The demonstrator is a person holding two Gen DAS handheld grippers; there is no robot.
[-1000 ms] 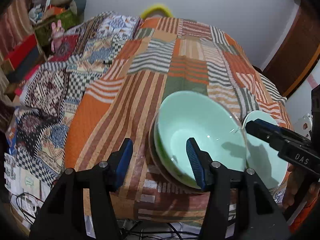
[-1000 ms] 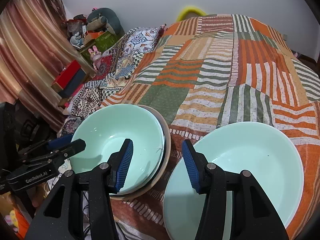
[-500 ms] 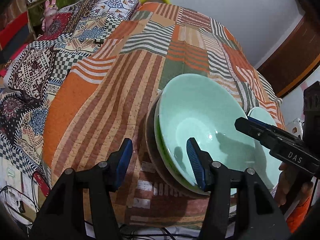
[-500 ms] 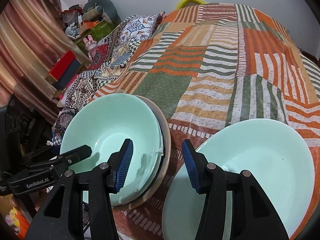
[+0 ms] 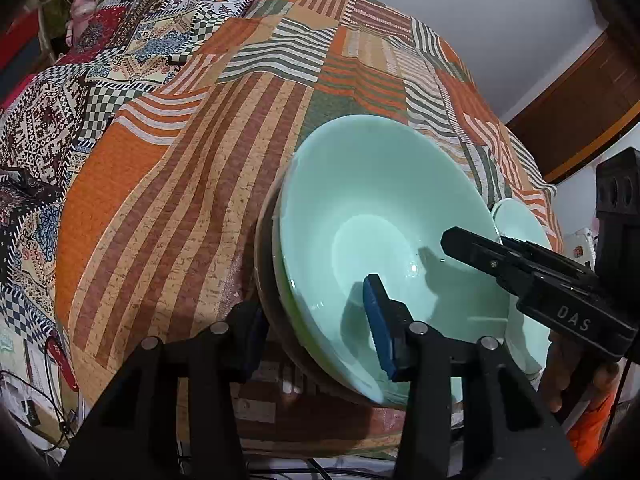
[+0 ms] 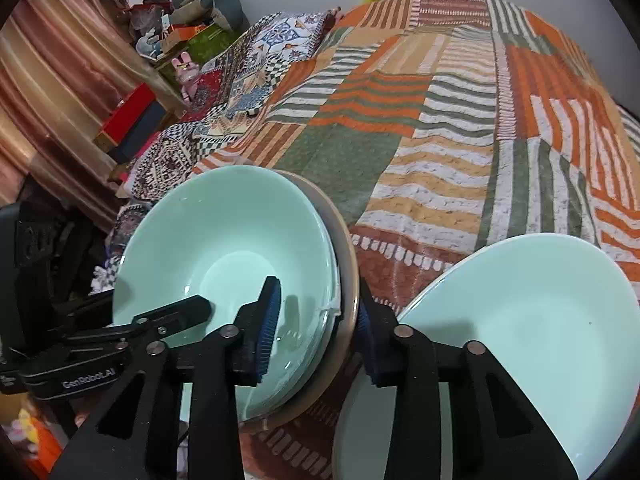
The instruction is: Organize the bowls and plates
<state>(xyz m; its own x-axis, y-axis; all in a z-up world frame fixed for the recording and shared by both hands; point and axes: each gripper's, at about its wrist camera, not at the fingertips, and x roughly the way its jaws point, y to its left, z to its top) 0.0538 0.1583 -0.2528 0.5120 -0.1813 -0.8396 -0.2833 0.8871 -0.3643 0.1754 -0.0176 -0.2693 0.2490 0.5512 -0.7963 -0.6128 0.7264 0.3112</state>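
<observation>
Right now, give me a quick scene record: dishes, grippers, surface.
stack: stacked bowls, mint, nested on a brown plate, at the near edge
second bowl: mint, right of the stack
left gripper: straddles stack's left rim, jaws just closing, contact unclear
right gripper: straddles stack's right rim, jaws just closing, contact unclear
surface: patchwork cover

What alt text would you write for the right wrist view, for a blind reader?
The right gripper straddles the rim of a mint bowl nested on a brown plate; its jaws have just been closing, with the rim between them but not yet pinched. A second mint bowl sits to the right on a striped patchwork bedspread.
</observation>
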